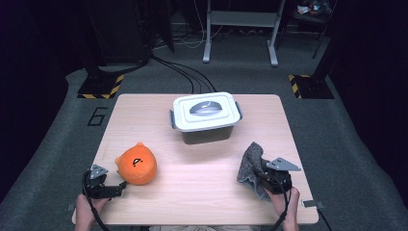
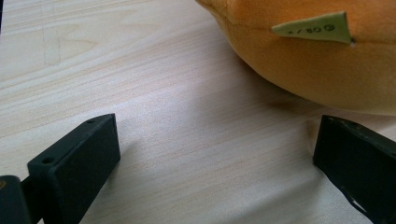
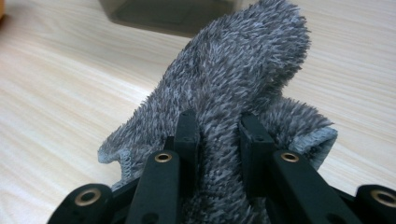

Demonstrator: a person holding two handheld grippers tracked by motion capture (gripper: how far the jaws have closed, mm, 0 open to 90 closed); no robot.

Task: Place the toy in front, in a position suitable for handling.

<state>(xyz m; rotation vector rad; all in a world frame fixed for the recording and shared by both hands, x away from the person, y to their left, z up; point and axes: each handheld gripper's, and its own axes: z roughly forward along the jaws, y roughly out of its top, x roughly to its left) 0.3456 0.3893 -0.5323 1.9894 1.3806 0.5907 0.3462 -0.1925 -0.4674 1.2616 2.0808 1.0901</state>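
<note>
At lower right of the desk (image 1: 202,192), the right tongs (image 3: 217,126) pinch the grey cloth (image 3: 243,74) upright, perhaps for wiping, while the left tongs (image 2: 210,154) gape beside the orange plush (image 2: 317,60).

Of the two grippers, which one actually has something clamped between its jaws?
The right gripper: its jaws pinch a fold of the grey fuzzy cloth. The left gripper stands wide open over bare table, beside the orange plush toy.

Left gripper (image 1: 121,188) jaws spread wide — right gripper (image 3: 217,135) jaws apparently clamped.
</note>
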